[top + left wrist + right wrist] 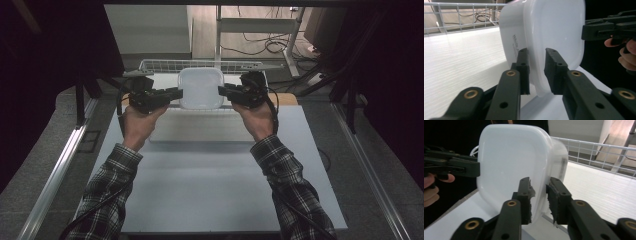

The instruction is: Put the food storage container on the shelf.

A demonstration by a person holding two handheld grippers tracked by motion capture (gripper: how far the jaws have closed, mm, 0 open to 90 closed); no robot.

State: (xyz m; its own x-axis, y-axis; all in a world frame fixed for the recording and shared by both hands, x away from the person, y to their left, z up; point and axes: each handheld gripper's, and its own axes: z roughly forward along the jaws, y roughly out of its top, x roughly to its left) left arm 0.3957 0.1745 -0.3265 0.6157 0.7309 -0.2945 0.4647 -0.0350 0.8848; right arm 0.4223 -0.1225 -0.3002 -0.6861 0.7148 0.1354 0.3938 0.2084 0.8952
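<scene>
**Plastic tub held up by both grippers over the wire basket**

Plastic tub (201, 88), white and see-through with round corners, hangs in the air between the two tools; it sits above the near rail of the white wire basket (165, 65), at the far end of the grey table (210, 190); it touches nothing below it.

The left gripper (179, 93) has one side of the tub's rim between its jaws; in the left gripper view (536, 72) the rim sits in a thin gap, and I cannot tell if the pads are pressing on it; the right gripper (220, 90) has the other side, and in the right gripper view (538, 197) the rim also sits between the pads with a little room on one side; so both tools seem to be letting go a bit, or only just holding.

My guess is that the step in hand is putting the tub into the basket; it looks nearly there; next the two hands should go forward and down together, keeping the tub level, then open wide once it rests on the basket floor; if one side lets go first, the tub could tip and fall.
</scene>
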